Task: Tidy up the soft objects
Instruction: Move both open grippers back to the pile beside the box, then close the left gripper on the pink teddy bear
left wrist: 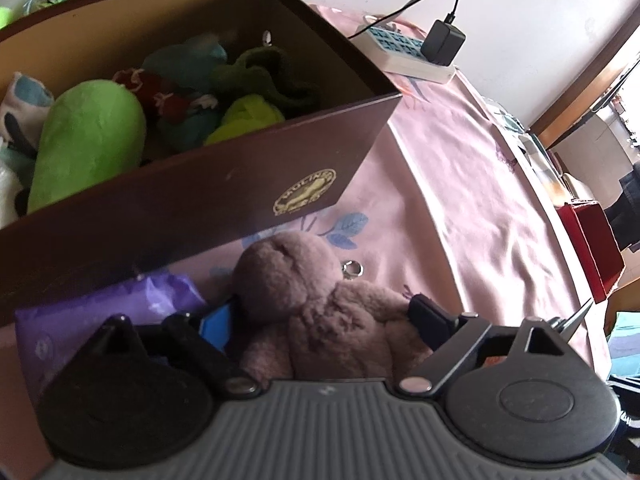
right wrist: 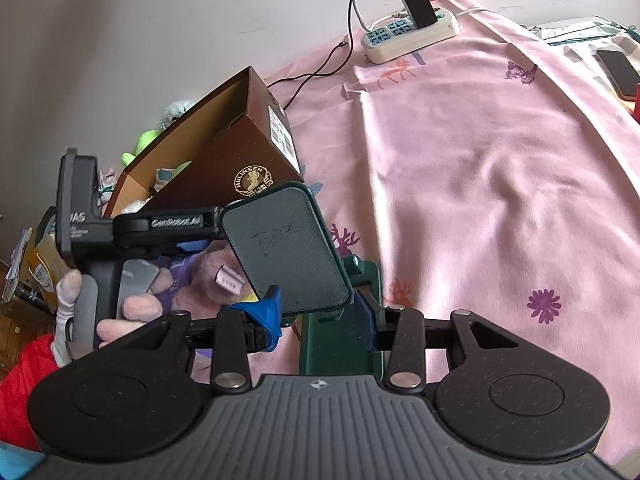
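Left wrist view: my left gripper point(left wrist: 324, 316) has its fingers wide around the mauve plush toy point(left wrist: 320, 304) on the bed, beside the brown box point(left wrist: 240, 176). My right gripper point(right wrist: 316, 312) pinches a dark green pad point(right wrist: 288, 248). A shallow grip may just snag fur.

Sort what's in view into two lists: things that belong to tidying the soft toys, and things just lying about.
Part of the job:
- brown box
- green plush and other soft toys inside it
- mauve plush toy between the open left gripper
- purple soft item

Lying about:
- power strip with charger
- red box
- phone
- pink bedsheet
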